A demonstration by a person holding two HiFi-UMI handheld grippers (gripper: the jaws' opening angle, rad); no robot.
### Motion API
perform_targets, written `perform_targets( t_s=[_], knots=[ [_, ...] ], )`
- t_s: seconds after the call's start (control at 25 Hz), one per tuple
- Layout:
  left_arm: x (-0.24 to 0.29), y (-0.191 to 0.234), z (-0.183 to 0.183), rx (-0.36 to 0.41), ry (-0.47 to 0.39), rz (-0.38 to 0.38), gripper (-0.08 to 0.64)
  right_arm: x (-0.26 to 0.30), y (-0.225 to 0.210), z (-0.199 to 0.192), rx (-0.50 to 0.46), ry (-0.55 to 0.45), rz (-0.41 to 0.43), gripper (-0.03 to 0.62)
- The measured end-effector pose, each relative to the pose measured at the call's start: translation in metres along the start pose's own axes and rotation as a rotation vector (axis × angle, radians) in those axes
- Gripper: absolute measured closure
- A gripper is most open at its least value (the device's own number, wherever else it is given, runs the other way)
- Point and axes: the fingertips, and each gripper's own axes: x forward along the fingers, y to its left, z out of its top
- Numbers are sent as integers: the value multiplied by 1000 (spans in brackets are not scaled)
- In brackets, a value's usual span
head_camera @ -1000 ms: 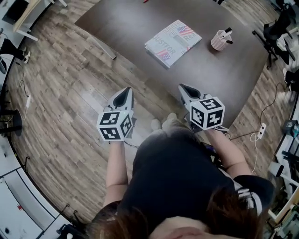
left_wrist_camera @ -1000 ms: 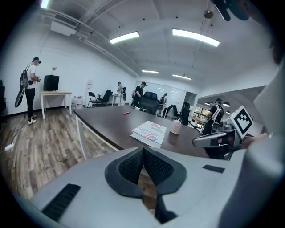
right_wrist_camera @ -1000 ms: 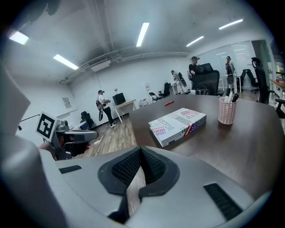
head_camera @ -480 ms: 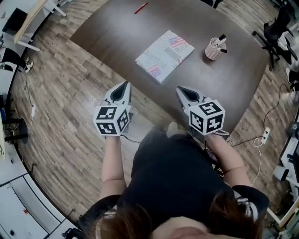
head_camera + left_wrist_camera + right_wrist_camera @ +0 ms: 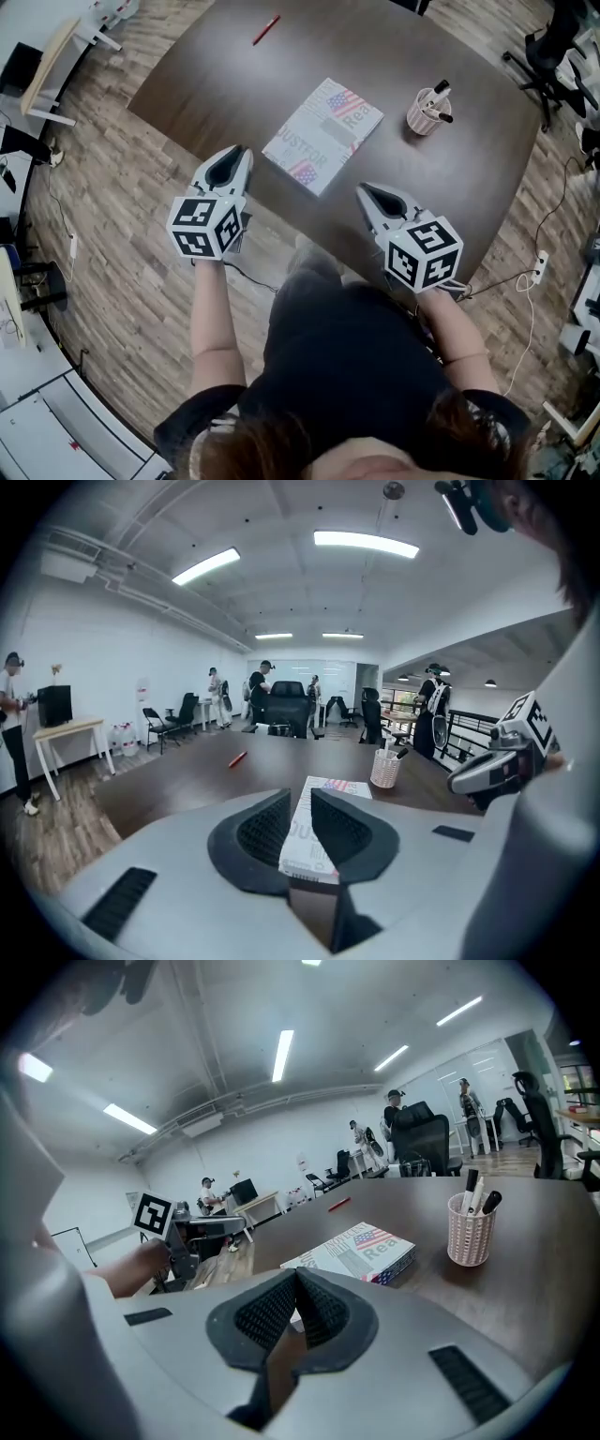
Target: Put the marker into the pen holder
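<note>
Red marker [image 5: 266,29] lies on dark table [image 5: 469,187], well apart from pen holder [image 5: 422,114].

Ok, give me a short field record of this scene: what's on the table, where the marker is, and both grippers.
table: dark wood
marker: red, lying flat at the far left of the table, untouched
pen holder: pale mesh cup, far right, upright
pens: already standing in the holder
book: flat, mid-table, between marker and holder
left gripper: jaws slightly apart, have just been opening, nothing between them
right gripper: jaws together, empty
</note>
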Motion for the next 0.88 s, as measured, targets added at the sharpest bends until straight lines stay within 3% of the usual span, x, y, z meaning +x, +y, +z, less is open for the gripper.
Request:
perform_targets(
  t_s=[0.08,0.52,0.88],
  knots=[
    [21,12,11,32,9,-17,423,8,-8,4,14,0,-20,574],
    [144,93,50,134,58,-70,387,63,-58,7,136,-34,-120,574],
    [230,144,53,129,105,-73,385,95,-80,1,198,-57,-162,572]
  ],
)
